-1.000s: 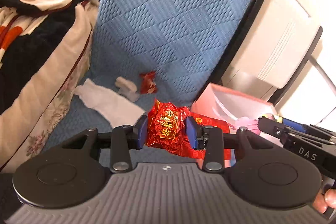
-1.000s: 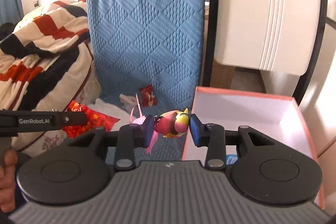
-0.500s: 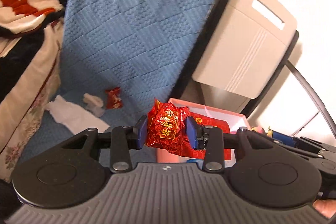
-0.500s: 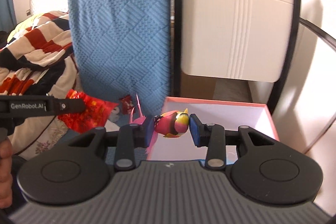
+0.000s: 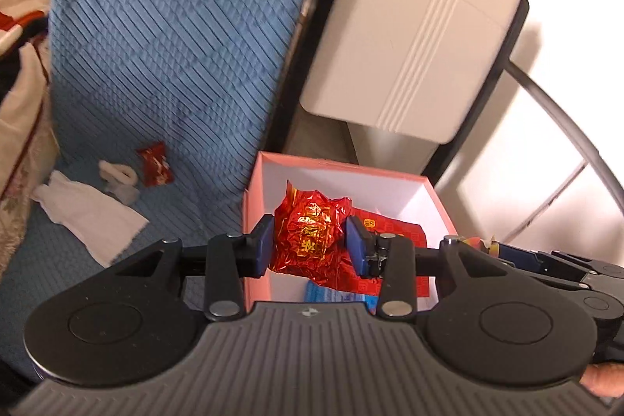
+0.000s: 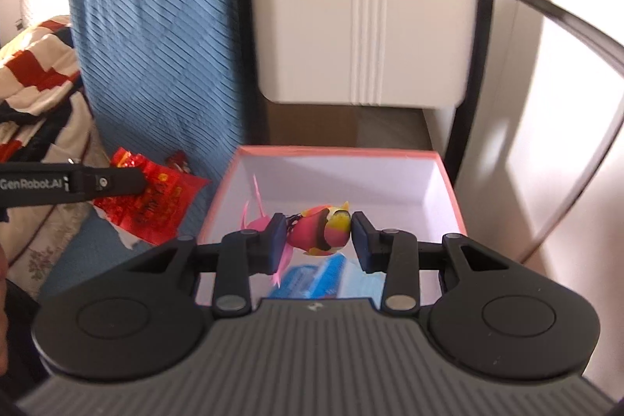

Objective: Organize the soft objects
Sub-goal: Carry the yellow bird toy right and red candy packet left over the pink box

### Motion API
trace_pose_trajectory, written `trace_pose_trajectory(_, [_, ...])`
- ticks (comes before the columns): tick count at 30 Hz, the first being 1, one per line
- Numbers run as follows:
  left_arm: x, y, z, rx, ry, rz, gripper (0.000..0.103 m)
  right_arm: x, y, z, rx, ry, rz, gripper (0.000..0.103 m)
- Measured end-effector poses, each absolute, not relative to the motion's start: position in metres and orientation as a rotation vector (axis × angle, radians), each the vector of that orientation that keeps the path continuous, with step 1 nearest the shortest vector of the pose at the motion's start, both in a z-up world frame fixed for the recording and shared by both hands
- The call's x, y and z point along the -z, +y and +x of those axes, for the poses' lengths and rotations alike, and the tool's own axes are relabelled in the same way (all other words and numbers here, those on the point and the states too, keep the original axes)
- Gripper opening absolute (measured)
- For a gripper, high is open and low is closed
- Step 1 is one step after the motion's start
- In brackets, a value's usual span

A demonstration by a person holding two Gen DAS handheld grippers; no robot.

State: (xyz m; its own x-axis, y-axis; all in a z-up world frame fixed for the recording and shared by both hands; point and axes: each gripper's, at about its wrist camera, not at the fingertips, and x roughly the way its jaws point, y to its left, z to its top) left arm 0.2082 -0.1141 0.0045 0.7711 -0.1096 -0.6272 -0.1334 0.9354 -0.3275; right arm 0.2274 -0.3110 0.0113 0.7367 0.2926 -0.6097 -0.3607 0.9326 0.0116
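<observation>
Right wrist: pink box (image 6: 448, 178) holds a blue packet (image 6: 312, 279).

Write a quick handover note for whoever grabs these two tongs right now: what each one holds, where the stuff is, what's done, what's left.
Left tongs: shut on a crumpled red foil packet, over the pink box.
Right tongs: shut on a small pink-and-yellow toy fish, also over the box.
Done: a blue packet already lies in the box.
Left: release both into the box, then probably collect the small red wrapper, white cloth and small white piece on the blue cushion.
</observation>
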Motion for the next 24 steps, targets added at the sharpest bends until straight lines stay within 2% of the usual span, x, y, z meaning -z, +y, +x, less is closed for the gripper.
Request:
trace_pose_trajectory(11, [0.055,-0.151,0.233,0.024,0.838,-0.333,0.045,0.044,-0.352,0.244,-0.297,0.786,-0.073,0.040])
trace_pose_trajectory(24, [0.071,-0.165,0.243,0.035,0.878,-0.313,0.046,0.071,-0.369,0.253,-0.280,0.869,-0.040,0.040])
